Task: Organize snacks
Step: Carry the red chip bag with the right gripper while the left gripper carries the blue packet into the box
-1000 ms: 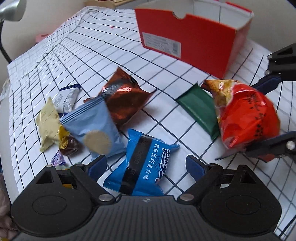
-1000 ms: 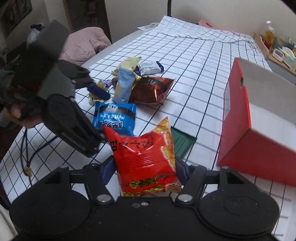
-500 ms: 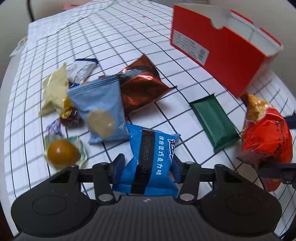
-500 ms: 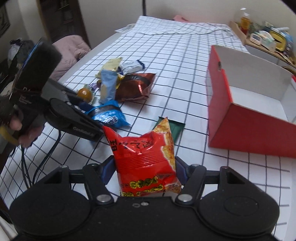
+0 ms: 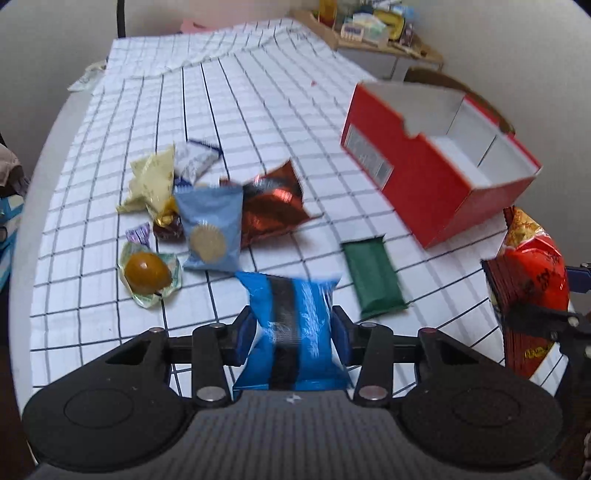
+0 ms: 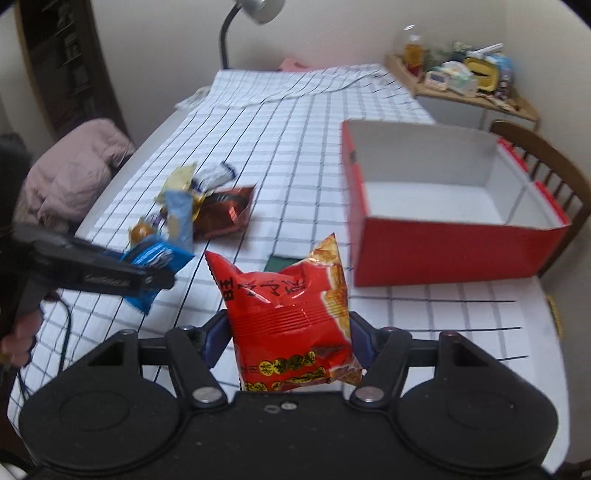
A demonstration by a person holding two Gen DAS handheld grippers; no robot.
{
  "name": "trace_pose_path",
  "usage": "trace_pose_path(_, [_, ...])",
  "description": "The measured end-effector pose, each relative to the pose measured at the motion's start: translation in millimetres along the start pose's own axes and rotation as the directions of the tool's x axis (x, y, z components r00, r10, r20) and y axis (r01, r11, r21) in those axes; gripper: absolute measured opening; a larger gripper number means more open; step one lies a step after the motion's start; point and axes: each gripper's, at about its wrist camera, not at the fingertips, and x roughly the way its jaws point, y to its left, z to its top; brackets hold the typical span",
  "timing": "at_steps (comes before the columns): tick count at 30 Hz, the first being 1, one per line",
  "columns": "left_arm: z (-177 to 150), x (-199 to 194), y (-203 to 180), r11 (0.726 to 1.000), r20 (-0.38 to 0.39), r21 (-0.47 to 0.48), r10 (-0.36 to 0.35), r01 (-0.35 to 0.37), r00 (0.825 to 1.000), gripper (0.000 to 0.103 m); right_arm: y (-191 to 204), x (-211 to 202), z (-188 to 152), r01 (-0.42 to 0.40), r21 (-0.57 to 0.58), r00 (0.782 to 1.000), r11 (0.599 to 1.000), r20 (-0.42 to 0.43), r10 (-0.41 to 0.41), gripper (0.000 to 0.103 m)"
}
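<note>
My left gripper [image 5: 293, 334] is shut on a blue snack packet [image 5: 291, 325] and holds it above the checked tablecloth; the packet also shows in the right wrist view [image 6: 155, 260]. My right gripper [image 6: 288, 338] is shut on a red chip bag [image 6: 291, 317], held above the table; the bag also shows in the left wrist view [image 5: 532, 284]. An open red box [image 6: 447, 251] with a white inside stands to the right [image 5: 424, 177]. A green packet [image 5: 373, 277] lies flat between the grippers and the box.
A pile of loose snacks lies at the left: a brown foil bag [image 5: 273, 206], a light blue packet [image 5: 210, 229], a yellow packet [image 5: 151, 181], a white packet [image 5: 194, 162] and a wrapped round sweet [image 5: 147, 273]. A wooden chair [image 6: 546, 166] stands behind the box. A lamp [image 6: 255, 11] stands at the back.
My left gripper closed on the blue packet and lifted it off the cloth. My right gripper rose with the red bag, so that the box's inside now shows.
</note>
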Motion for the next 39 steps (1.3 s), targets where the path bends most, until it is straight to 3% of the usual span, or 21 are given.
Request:
trace_pose_path(5, [20, -33, -20, 1.000, 0.082, 0.003, -0.024, 0.024, 0.996, 0.040, -25, -21, 21, 0.009, 0.052, 0.999, 0.999, 0.051, -0.012, 0.065])
trace_pose_path(9, [36, -36, -30, 1.000, 0.096, 0.005, -0.009, 0.008, 0.995, 0.036, -48, -22, 35, -0.005, 0.085, 0.998, 0.996, 0.065, 0.000, 0.065])
trace_pose_path(12, [39, -27, -15, 0.998, 0.075, -0.063, 0.002, 0.002, 0.997, 0.036, -61, -15, 38, -0.049, 0.101, 0.998, 0.994, 0.053, 0.044, 0.065])
trace_pose_path(15, [37, -6, 4, 0.989, 0.006, -0.150, 0.015, -0.014, 1.000, 0.037, -63, -2, 35, -0.087, 0.108, 0.996, 0.990, 0.035, 0.083, 0.066])
trace_pose_path(17, [34, 7, 12, 0.986, -0.023, -0.162, 0.036, -0.039, 0.999, 0.041, -60, 5, 31, -0.114, 0.112, 0.993, 0.987, 0.028, 0.111, 0.066])
trace_pose_path(20, [26, 19, 22, 0.986, -0.030, -0.161, 0.040, -0.044, 0.999, 0.062, -53, 14, 25, -0.144, 0.102, 0.990, 0.984, 0.010, 0.143, 0.066])
trace_pose_path(22, [23, 23, 25, 0.991, -0.014, -0.125, 0.036, -0.038, 0.999, 0.074, -48, 19, 21, -0.158, 0.100, 0.987, 0.982, -0.007, 0.159, 0.066])
trace_pose_path(27, [20, 52, 18, 0.997, -0.046, 0.055, 0.047, -0.044, 0.998, 0.074, -36, 27, 12, -0.162, 0.112, 0.985, 0.980, -0.038, 0.167, 0.066])
trace_pose_path(32, [15, 77, 10, 0.977, -0.092, 0.210, 0.071, -0.050, 0.993, 0.074, -22, 30, 3, -0.145, 0.121, 0.988, 0.982, -0.043, 0.151, 0.066])
trace_pose_path(36, [12, 85, 14, 0.976, -0.112, 0.213, 0.058, -0.033, 0.992, 0.074, -19, 32, -2, -0.130, 0.130, 0.990, 0.983, -0.042, 0.136, 0.066])
trace_pose_path(38, [10, 86, 16, 0.978, -0.113, 0.204, 0.055, -0.031, 0.992, 0.067, -18, 32, -3, -0.123, 0.139, 0.991, 0.983, -0.042, 0.130, 0.066])
trace_pose_path(39, [10, 87, 16, 0.980, -0.114, 0.198, 0.055, -0.032, 0.992, 0.059, -18, 32, -4, -0.118, 0.141, 0.991, 0.983, -0.043, 0.126, 0.066])
